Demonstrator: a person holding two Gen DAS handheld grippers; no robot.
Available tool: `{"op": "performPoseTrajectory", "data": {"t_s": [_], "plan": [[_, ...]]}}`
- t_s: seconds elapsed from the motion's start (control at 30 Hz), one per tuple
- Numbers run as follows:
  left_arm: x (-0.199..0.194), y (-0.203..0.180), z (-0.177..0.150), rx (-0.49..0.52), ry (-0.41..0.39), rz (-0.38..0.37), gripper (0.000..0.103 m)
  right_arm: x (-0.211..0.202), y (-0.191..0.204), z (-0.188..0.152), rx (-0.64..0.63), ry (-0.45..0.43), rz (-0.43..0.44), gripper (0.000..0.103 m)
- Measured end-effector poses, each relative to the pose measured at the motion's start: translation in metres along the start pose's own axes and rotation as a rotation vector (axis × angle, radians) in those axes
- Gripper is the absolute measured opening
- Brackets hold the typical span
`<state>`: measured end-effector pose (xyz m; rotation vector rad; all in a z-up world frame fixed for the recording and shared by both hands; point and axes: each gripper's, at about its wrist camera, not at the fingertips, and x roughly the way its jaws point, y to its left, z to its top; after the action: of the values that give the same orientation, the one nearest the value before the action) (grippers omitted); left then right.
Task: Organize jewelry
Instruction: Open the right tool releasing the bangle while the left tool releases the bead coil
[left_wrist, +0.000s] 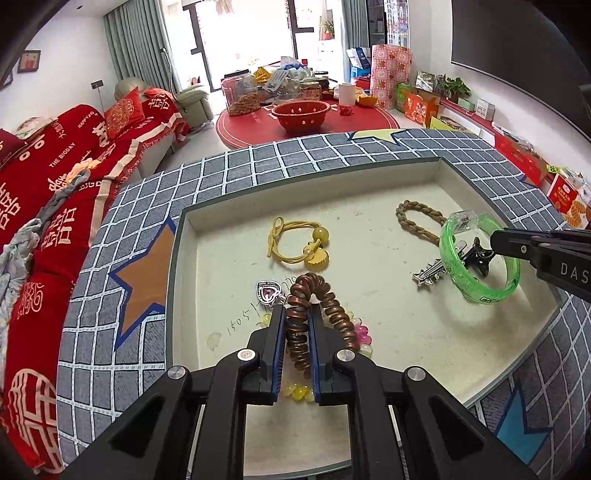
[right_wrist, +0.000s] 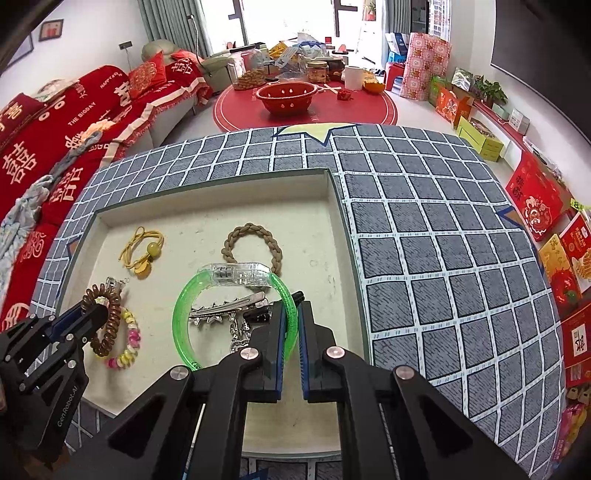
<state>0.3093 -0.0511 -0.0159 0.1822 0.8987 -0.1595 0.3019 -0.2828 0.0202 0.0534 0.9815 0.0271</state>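
While the table (right_wrist: 424, 229) with its grey checked cloth fills most of both views, a shallow white tray (left_wrist: 192, 266) lies on it and holds all the jewelry. Behind the table there is a red sofa (left_wrist: 55, 177) on the left and a round red mat (right_wrist: 306, 107) carrying a red bowl (right_wrist: 286, 96).

The left gripper (left_wrist: 298, 314) is closed narrowly on a brown spiral hair tie (left_wrist: 314, 291), which stands up in an arch between the two fingers at the near left part of the tray. The right gripper (right_wrist: 291, 314) is closed on the rim of a green bangle (right_wrist: 184, 321) at the right part of the tray; the bangle is tilted, with its clear plastic block (right_wrist: 236, 275) on the far side.

A braided beige loop (right_wrist: 255, 240) lies behind the bangle, and from the left wrist view the bangle overlaps its near end. A silver hair clip (right_wrist: 225, 310) lies under the bangle and reaches through its opening, and a small black claw clip (left_wrist: 476, 254) is just beside it. A yellow elastic band with a bead (left_wrist: 295, 243) lies apart in the far left part of the tray. A bracelet of pink and yellow beads (right_wrist: 127, 343) lies under the spiral hair tie. A small heart pendant (left_wrist: 267, 291) lies just to the left of that tie, near the left fingertip.
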Motion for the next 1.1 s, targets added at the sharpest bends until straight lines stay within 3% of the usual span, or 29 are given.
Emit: {"op": "performPoseTrajectory", "data": {"t_s": [0.5, 0.67, 0.77, 0.83, 1.1], "plan": [[0.007, -0.006, -0.003, 0.012, 0.024, 0.027, 0.025, 0.003, 0.023, -0.003, -0.101, -0.020, -0.082, 0.011], [0.005, -0.005, -0.003, 0.004, 0.026, 0.028, 0.025, 0.005, 0.022, -0.003, -0.084, 0.005, -0.055, 0.013], [0.003, -0.003, -0.002, -0.002, 0.026, 0.032, 0.025, 0.002, 0.017, -0.002, -0.061, 0.007, -0.016, 0.024], [0.001, -0.002, -0.002, -0.009, 0.029, 0.026, 0.025, -0.002, 0.015, -0.002, -0.046, -0.004, 0.008, 0.052], [-0.008, 0.001, 0.001, -0.024, 0.004, 0.012, 0.025, -0.024, 0.004, -0.001, 0.035, -0.044, 0.070, 0.055]]}}
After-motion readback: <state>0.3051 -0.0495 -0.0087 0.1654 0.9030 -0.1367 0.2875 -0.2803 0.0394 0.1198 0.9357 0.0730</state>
